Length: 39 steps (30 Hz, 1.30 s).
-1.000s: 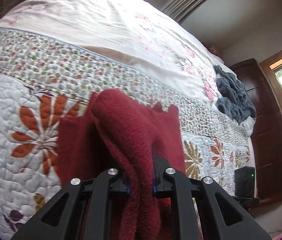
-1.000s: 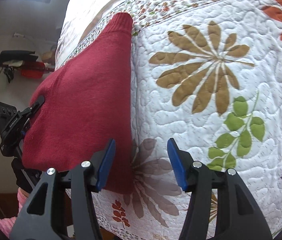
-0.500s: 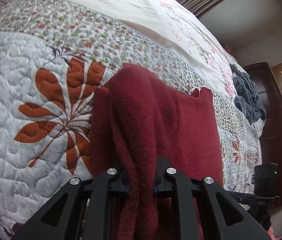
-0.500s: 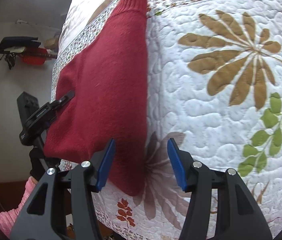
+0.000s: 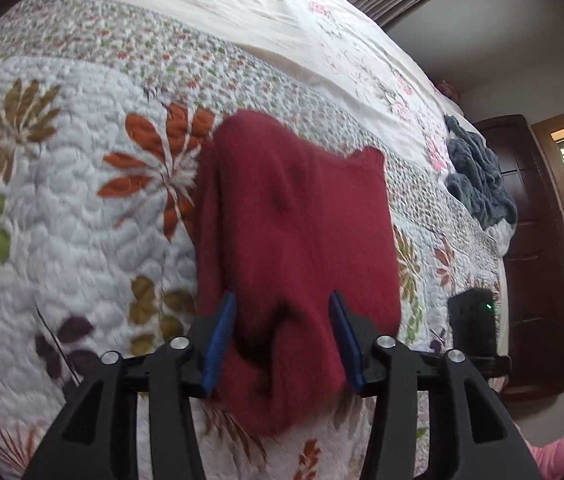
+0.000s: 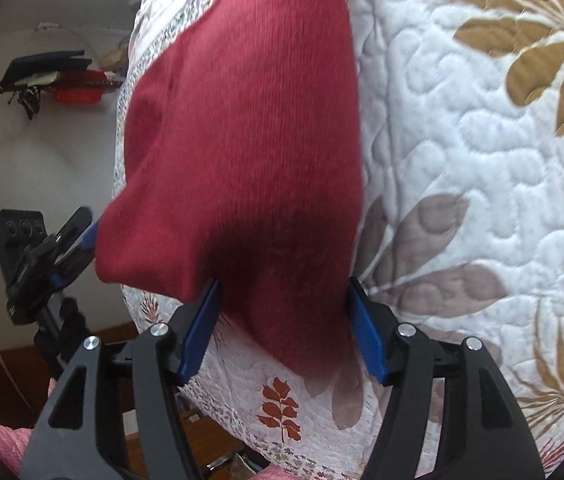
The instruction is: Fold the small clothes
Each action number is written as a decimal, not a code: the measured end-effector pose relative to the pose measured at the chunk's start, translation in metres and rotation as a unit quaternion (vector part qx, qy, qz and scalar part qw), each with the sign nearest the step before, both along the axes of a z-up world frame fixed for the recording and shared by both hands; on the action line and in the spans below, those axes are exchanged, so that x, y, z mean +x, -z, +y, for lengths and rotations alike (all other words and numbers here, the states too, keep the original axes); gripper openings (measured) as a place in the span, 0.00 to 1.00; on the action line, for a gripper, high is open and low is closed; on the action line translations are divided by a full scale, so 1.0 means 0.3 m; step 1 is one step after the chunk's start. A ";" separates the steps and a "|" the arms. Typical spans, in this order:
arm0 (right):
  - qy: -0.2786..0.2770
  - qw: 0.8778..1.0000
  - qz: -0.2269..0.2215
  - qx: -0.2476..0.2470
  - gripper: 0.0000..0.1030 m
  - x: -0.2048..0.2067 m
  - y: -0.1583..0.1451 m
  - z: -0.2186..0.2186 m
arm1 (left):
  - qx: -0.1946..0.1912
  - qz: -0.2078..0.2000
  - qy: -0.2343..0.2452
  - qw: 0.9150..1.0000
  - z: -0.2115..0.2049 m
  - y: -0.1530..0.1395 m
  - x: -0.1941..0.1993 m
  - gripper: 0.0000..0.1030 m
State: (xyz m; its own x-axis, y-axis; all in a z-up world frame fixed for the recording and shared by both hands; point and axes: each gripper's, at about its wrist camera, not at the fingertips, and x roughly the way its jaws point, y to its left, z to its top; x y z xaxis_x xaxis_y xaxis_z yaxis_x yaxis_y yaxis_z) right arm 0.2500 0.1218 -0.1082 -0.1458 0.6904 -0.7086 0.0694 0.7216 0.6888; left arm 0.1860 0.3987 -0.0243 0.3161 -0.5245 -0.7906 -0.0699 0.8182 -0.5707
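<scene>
Red knit garment (image 5: pixel 294 216) flat on your floral quilt (image 5: pixel 62 208), your left gripper (image 5: pixel 282 332) spread wide over its near hem, right gripper (image 6: pixel 284 320) also spread, straddling its corner.

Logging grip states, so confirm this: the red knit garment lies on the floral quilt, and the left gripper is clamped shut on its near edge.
Not quite. The red knit garment does lie on the floral quilt, but the left gripper is open: the left wrist view shows its blue pads spread apart on either side of the near edge, not clamping it.
</scene>
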 end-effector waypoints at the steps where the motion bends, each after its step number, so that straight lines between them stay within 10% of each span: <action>1: -0.001 1.000 0.003 -0.001 0.61 -0.002 0.005 0.008 | -0.008 0.007 -0.002 1.000 -0.006 0.010 -0.008 0.55; 4: -0.011 1.000 0.010 -0.006 0.61 -0.005 0.021 0.032 | -0.035 0.028 -0.010 0.999 -0.020 0.055 -0.023 0.52; 9: -0.029 0.999 -0.005 -0.022 0.35 -0.007 0.006 0.074 | -0.053 0.058 -0.022 0.997 -0.014 0.139 -0.021 0.13; 11: -0.026 1.000 -0.012 -0.002 0.22 -0.004 -0.021 0.067 | -0.075 0.055 -0.038 0.995 0.018 0.134 -0.029 0.11; 20: -0.061 0.997 -0.011 -0.046 0.19 -0.043 0.003 0.067 | -0.057 0.084 -0.047 0.994 0.077 0.295 -0.055 0.13; 24: -0.060 0.997 -0.001 -0.051 0.23 -0.032 0.025 0.081 | -0.056 0.085 -0.038 0.994 0.072 0.307 -0.045 0.16; 29: -0.066 0.996 -0.024 -0.057 0.57 -0.007 -0.036 0.060 | -0.070 0.083 -0.029 0.994 0.098 0.227 -0.021 0.37; 39: -0.025 0.995 -0.080 -0.062 0.68 0.136 -0.107 0.019 | -0.041 0.004 -0.055 0.998 0.170 0.130 0.235 0.44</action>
